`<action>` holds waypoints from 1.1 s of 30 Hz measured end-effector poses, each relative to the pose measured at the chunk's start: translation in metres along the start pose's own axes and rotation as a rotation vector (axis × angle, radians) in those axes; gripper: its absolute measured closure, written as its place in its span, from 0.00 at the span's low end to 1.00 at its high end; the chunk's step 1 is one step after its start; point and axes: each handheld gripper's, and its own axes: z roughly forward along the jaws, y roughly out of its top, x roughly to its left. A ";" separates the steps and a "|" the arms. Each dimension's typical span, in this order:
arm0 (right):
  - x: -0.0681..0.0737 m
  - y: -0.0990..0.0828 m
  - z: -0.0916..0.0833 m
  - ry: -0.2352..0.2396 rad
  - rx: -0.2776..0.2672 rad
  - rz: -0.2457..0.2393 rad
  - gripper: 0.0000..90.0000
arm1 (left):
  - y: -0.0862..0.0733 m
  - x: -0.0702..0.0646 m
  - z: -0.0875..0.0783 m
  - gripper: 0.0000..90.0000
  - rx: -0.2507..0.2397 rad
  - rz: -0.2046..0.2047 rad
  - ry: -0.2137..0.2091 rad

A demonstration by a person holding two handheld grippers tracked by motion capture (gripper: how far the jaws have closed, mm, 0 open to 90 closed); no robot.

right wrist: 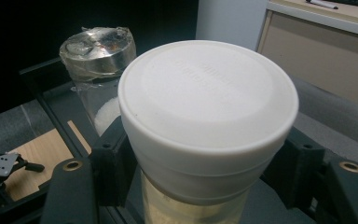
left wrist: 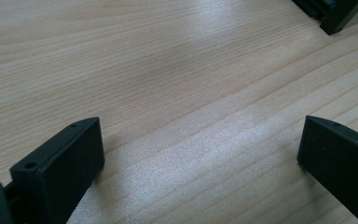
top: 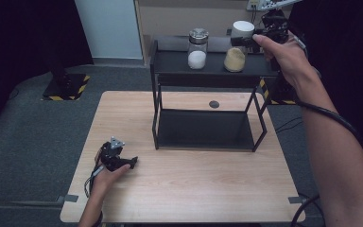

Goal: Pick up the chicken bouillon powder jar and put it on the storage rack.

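A glass jar with a white lid (top: 242, 28) and yellowish powder inside stands on the top shelf of a black metal rack (top: 175, 71). My right gripper (top: 241, 41) is shut on it just under the lid; in the right gripper view the white lid (right wrist: 209, 98) sits between the two black jaws of that gripper (right wrist: 200, 182). A second glass jar (top: 198, 48) with a metal lid and white powder stands to its left (right wrist: 98, 51). My left gripper (top: 133, 162) rests low over the wooden table, open with nothing between its jaws (left wrist: 200, 154).
The rack's lower shelf (top: 203, 130) is bare. A small dark disc (top: 214, 104) lies on the wooden table (top: 194, 189) behind the rack. A rack foot (left wrist: 340, 18) shows ahead of the left gripper. A black stand with yellow-striped base (top: 66, 85) sits on the floor at left.
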 end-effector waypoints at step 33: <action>0.011 -0.004 -0.034 -0.032 0.026 -0.045 0.07 | 0.001 -0.001 0.001 0.00 0.001 0.003 -0.001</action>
